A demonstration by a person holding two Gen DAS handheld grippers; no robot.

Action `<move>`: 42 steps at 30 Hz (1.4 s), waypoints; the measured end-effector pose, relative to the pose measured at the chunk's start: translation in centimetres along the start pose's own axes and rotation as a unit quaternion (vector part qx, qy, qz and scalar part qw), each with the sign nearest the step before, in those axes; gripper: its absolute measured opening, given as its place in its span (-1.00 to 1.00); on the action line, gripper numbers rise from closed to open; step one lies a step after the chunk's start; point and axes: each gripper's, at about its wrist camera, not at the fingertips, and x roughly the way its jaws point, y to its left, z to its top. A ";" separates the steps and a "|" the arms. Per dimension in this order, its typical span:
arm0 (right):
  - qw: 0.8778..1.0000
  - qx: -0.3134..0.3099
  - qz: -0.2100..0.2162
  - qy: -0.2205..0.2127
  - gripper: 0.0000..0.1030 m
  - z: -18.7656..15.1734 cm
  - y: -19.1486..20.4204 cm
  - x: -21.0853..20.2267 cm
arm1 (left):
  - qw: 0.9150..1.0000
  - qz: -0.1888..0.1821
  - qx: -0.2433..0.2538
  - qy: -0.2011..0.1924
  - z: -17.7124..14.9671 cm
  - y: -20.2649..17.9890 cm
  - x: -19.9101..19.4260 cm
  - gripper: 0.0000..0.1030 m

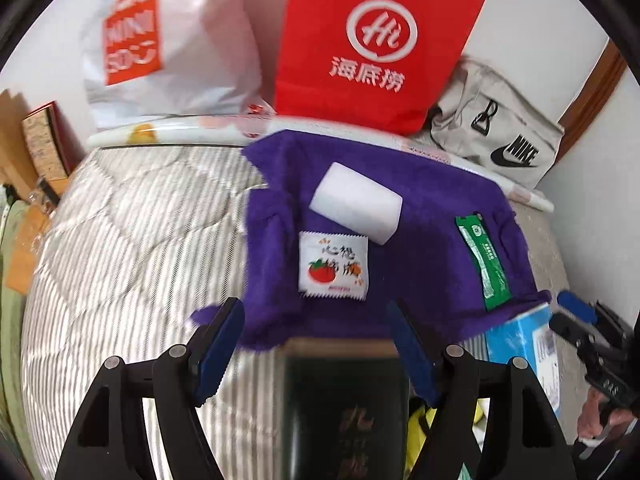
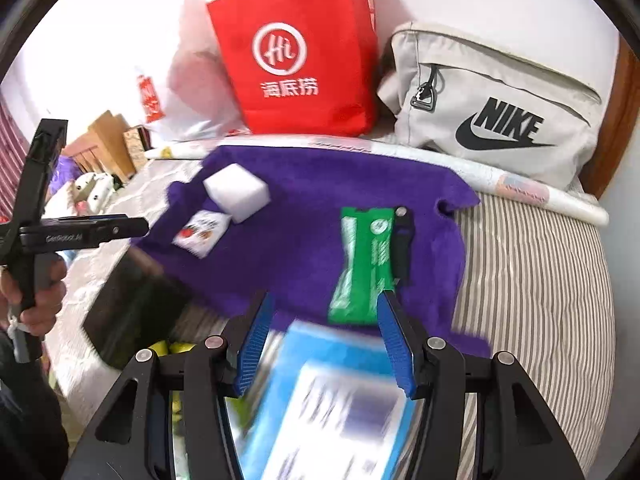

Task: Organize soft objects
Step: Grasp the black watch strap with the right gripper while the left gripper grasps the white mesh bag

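A purple towel [image 1: 420, 216] lies spread on the striped quilt, also in the right wrist view [image 2: 304, 216]. On it rest a white sponge block [image 1: 356, 208] [image 2: 236, 190], a white tomato-print packet [image 1: 332, 266] [image 2: 200, 232] and a green sachet [image 1: 482, 264] [image 2: 362, 264]. My left gripper [image 1: 312, 312] hangs open over the towel's near edge, with a dark box [image 1: 340, 392] below it, clear of the pads. My right gripper [image 2: 322, 308] is open above a blurred blue box [image 2: 332, 396], close to the sachet's near end.
A red paper bag [image 1: 372, 44], a white plastic shopping bag [image 1: 168, 48] and a grey Nike bag [image 2: 500, 108] stand against the wall behind the towel. The striped quilt [image 1: 132, 240] stretches to the left. A hand [image 2: 36, 304] holds the left gripper's handle.
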 end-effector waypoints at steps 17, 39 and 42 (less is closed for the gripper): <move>0.994 -0.100 0.047 0.024 -0.54 -9.7 10.6 -2.9 | 0.999 0.002 -0.041 -0.016 -9.2 4.3 -3.7 0.40; 0.984 -0.141 -0.063 0.083 -0.60 -11.1 13.2 2.6 | 0.998 -0.032 -0.058 -0.013 -14.2 8.4 -4.6 0.40; 0.989 -0.128 -0.045 0.065 -0.60 -10.7 13.0 1.2 | 0.998 -0.032 -0.053 -0.011 -14.8 8.3 -4.8 0.40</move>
